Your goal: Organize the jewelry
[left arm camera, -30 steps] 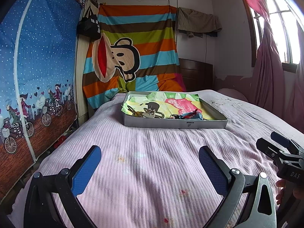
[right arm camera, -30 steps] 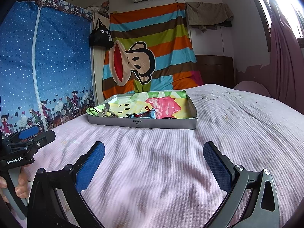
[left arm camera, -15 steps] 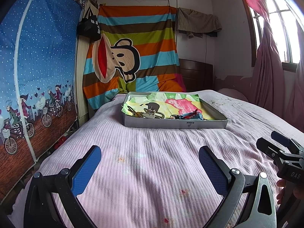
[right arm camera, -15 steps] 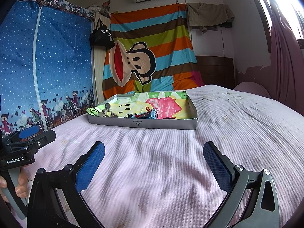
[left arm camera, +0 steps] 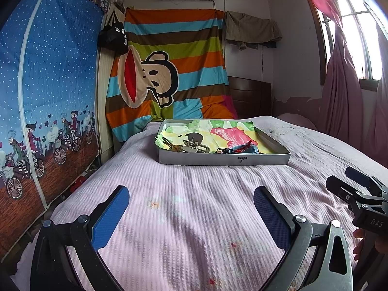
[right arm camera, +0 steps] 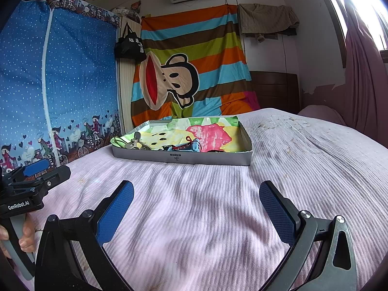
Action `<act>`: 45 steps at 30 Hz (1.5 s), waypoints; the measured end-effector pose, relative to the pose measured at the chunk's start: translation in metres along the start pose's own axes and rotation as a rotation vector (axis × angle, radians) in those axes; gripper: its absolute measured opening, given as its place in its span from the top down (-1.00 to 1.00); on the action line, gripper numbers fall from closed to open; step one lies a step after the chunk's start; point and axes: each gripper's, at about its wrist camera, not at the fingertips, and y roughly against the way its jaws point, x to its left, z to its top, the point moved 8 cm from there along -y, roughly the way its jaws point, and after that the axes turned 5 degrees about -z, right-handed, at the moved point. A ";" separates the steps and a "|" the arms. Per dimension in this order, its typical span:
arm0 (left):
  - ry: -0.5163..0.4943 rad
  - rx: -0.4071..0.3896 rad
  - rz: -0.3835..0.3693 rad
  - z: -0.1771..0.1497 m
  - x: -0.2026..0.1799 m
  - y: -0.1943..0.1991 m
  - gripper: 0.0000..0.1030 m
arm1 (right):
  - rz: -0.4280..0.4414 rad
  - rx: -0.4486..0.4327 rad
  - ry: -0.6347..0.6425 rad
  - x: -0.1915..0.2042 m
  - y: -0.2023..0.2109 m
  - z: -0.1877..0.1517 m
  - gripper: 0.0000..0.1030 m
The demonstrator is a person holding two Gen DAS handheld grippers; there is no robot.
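Ahead, a tray (left arm camera: 223, 161) on the bed (left arm camera: 194, 206) holds tangled jewelry (left arm camera: 194, 146); both grippers, left (left arm camera: 191, 209) and right (right arm camera: 196, 202), gape empty. Only the right view shows its right wall.

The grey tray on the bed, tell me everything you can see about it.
The tray is a shallow grey rectangle with low walls, looking like card or thin metal, and a small dark mark on its front wall. It lies flat on the pink bedspread, ahead of both open grippers, which are not touching it. A bright patterned sheet lines it, and a tangle of jewelry lies near the front wall.
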 end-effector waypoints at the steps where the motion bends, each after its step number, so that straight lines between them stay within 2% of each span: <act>1: 0.000 0.000 0.000 0.000 0.000 0.000 -1.00 | 0.000 0.000 0.000 -0.001 0.000 0.000 -0.97; 45: -0.001 0.001 -0.002 0.004 0.005 -0.004 -1.00 | 0.000 -0.003 0.006 0.001 -0.001 0.000 -0.97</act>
